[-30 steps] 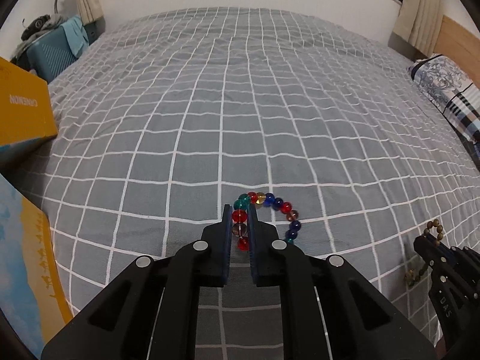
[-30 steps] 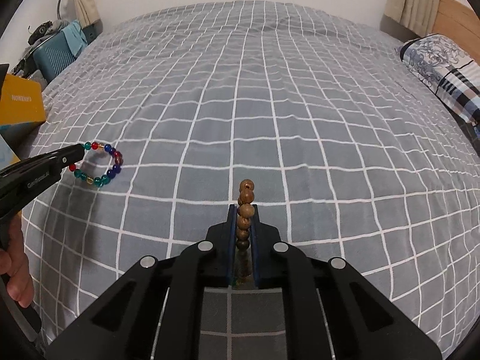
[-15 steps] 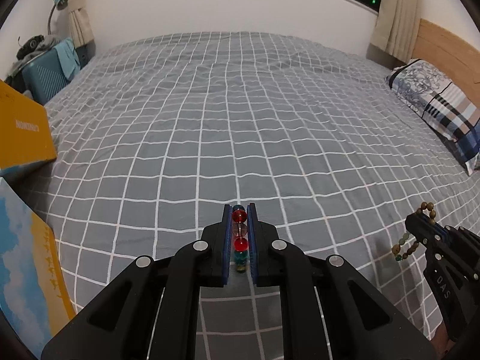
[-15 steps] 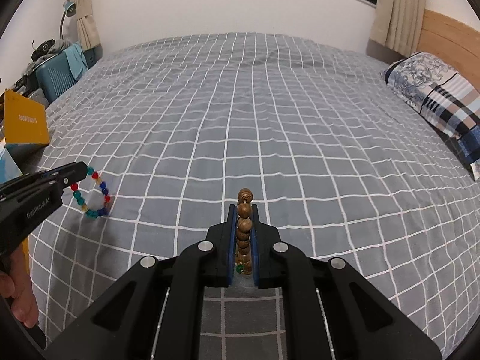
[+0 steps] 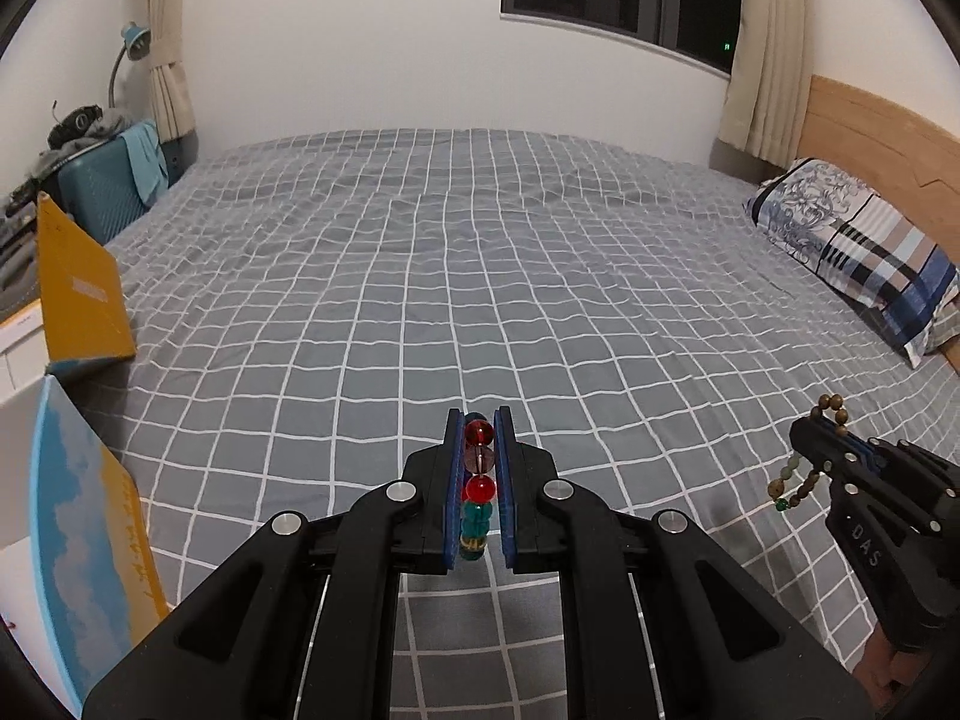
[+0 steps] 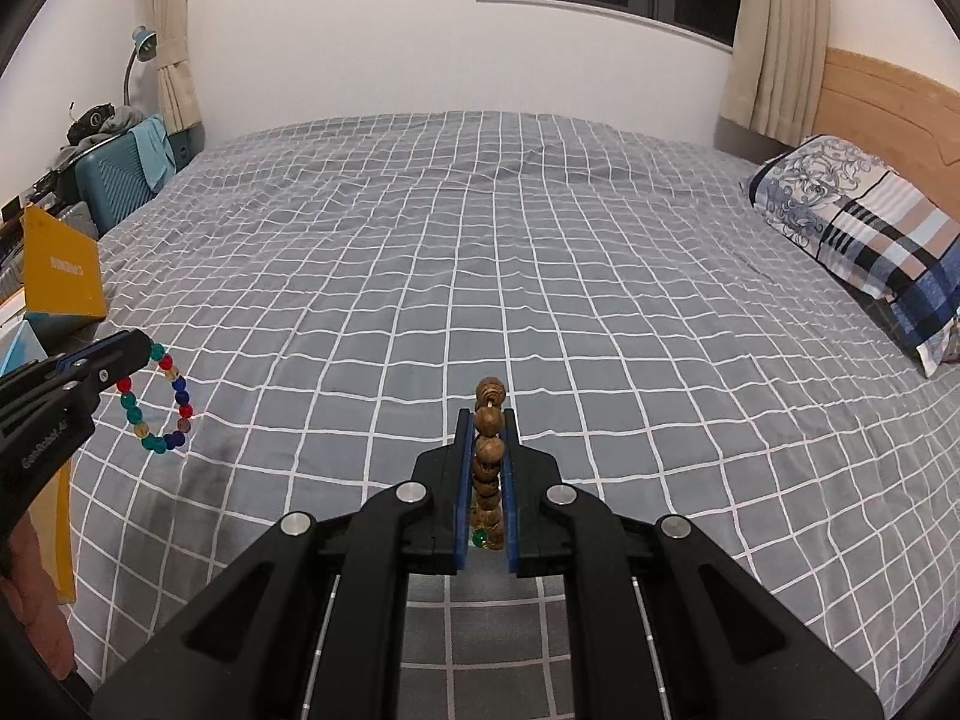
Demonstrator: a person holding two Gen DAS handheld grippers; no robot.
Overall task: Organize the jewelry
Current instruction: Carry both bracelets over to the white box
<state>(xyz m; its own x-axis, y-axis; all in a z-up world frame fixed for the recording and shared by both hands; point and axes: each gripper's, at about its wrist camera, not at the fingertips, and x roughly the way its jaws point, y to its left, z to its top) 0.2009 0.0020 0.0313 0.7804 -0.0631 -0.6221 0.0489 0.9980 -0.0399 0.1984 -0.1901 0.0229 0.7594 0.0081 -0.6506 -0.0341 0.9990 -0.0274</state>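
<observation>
My left gripper (image 5: 478,420) is shut on a colourful glass-bead bracelet (image 5: 478,489), held above the grey checked bed (image 5: 480,276). From the right wrist view the same bracelet (image 6: 157,399) hangs as a loop from the left gripper (image 6: 141,348). My right gripper (image 6: 487,414) is shut on a brown wooden-bead bracelet (image 6: 489,456), also lifted off the bed. In the left wrist view that bracelet (image 5: 807,468) dangles from the right gripper (image 5: 810,429) at the right.
A yellow and blue box (image 5: 78,288) with an open lid stands at the bed's left edge, with a second panel (image 5: 90,516) nearer me. A patterned pillow (image 5: 864,246) lies at the right by the wooden headboard. A teal suitcase (image 5: 108,192) stands beyond the bed.
Both grippers have risen and tilted up from the bed, each lifting its bracelet. The bracelets now hang free in the air instead of lying on the cover.
</observation>
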